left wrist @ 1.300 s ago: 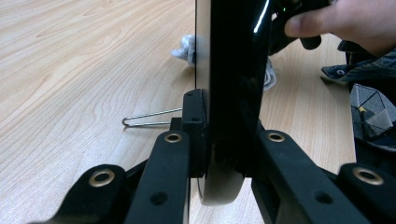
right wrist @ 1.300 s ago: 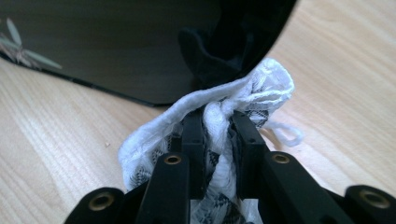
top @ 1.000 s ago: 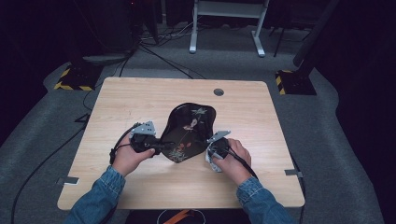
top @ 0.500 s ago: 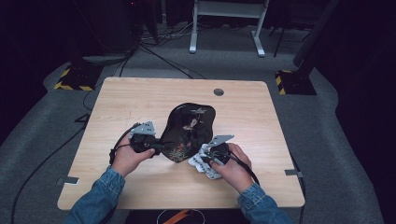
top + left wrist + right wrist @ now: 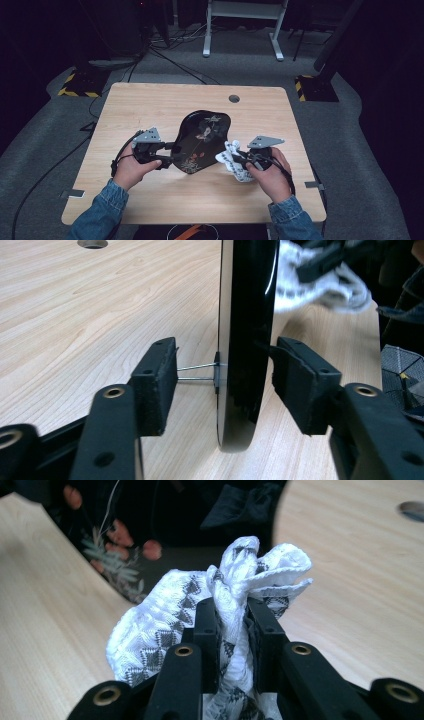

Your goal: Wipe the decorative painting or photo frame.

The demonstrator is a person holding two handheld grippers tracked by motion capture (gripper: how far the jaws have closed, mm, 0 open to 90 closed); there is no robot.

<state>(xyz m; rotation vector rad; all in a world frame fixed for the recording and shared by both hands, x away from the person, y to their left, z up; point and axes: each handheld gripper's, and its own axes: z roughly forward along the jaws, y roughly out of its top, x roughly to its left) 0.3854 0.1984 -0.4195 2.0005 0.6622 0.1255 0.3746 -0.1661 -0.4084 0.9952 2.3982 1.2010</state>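
Tray [image 5: 202,141] first: a glossy black lacquered one with painted flowers and leaves, sitting near the middle of the desk [image 5: 150,107], a little toward the person's edge. The left gripper view puts its rim [image 5: 245,340] square between the two fingers, and they stand apart on either side of it, one finger [image 5: 157,385] clear of the lacquer, the other [image 5: 300,385] close against the glossy face, so the left gripper [image 5: 167,155] is open around the rim rather than clamped. My read is that it brackets the near-left edge to keep the tray from sliding.

Over on the other side, the right gripper [image 5: 235,161] has its fingers closed tight on a bunched white cloth [image 5: 235,162] with a dark geometric pattern. The right gripper view makes it plain: fabric [image 5: 225,605] squeezed between the pads and billowing out above them. That wad sits just beside the tray's near-right edge, close against it, with the painted surface right ahead of it. Looks like a wipe-down is in hand, one side steadying, the other ready to sweep cloth across the lacquer. Farther back, a round cable hole [image 5: 234,98] marks the desk's far edge.
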